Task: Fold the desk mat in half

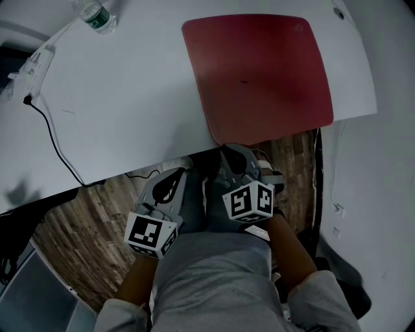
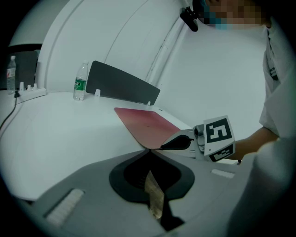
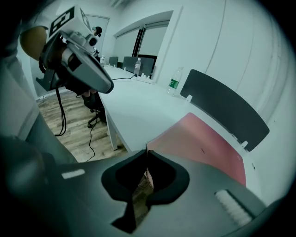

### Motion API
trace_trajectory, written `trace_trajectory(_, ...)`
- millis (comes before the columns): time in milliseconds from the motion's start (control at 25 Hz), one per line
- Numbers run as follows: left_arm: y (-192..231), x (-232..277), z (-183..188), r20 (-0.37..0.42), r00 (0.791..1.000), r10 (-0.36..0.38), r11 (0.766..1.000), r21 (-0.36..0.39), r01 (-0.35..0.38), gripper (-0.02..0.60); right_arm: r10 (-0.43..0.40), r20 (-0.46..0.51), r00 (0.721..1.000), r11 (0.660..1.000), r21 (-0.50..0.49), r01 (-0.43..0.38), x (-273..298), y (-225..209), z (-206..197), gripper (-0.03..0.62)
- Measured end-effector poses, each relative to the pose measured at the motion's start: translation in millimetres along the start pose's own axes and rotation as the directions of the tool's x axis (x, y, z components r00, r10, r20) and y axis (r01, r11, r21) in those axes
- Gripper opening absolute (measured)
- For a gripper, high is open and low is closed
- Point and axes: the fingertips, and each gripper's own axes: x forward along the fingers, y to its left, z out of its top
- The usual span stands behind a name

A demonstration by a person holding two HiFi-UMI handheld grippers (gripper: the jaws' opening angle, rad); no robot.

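The right gripper [image 1: 225, 150] has its jaws pinched together on the near edge of the red desk mat [image 1: 259, 71]. It grips by the mat's near-left corner, where the mat overhangs the white desk [image 1: 130, 97]. Just to its left and lower, below the desk edge, the left gripper [image 1: 183, 174] hangs with jaws closed on nothing, apart from the mat. The right hand is plainly the nearer one.

From the clamped edge the mat lies flat, running ahead and a little rightward. I cannot tell whether its longer side runs ahead or across. I judge the fold must carry this near edge up and forward onto the far edge. Nothing stands on the mat, and to its right the desk ends close by. Beyond the far edge stands a dark divider panel [image 3: 222, 104], so the sweep should stop short of it. Far left, a water bottle [image 1: 96, 14] and a power strip [image 1: 35, 65] sit well apart.
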Motion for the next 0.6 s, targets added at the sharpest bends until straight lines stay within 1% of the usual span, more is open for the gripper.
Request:
trace_trajectory(120, -4, -1, 5, 0.014, 1.0, -0.018, 1.0, 0.015, 0.018, 0.018, -0.013, 0.023, 1.0, 0.997, 0.073, 0.012, -9, -10, 6, 0.021)
trace_trajectory(280, -10, -2, 15, 0.028, 0.998, -0.05, 0.998, 0.026, 0.049, 0.018, -0.045, 0.053, 0.998, 0.984, 0.173, 0.035, -21, -24, 10, 0.021)
trace_trajectory(440, -26, 5, 28, 0.024, 0.997, -0.071, 0.995, 0.074, 0.069, 0.017, -0.075, 0.09, 0.993, 0.969, 0.242, 0.051, -39, -44, 14, 0.021)
trace_trajectory(520, -37, 12, 38, 0.028, 0.997, -0.078, 0.993, 0.095, 0.075, 0.017, -0.084, 0.118, 0.989, 0.958, 0.283, 0.047, -50, -57, 12, 0.021)
trace_trajectory(600, -48, 22, 48, 0.034, 0.996, -0.083, 0.99, 0.113, 0.079, 0.017, -0.092, 0.161, 0.983, 0.938, 0.345, 0.031, -61, -71, 10, 0.02)
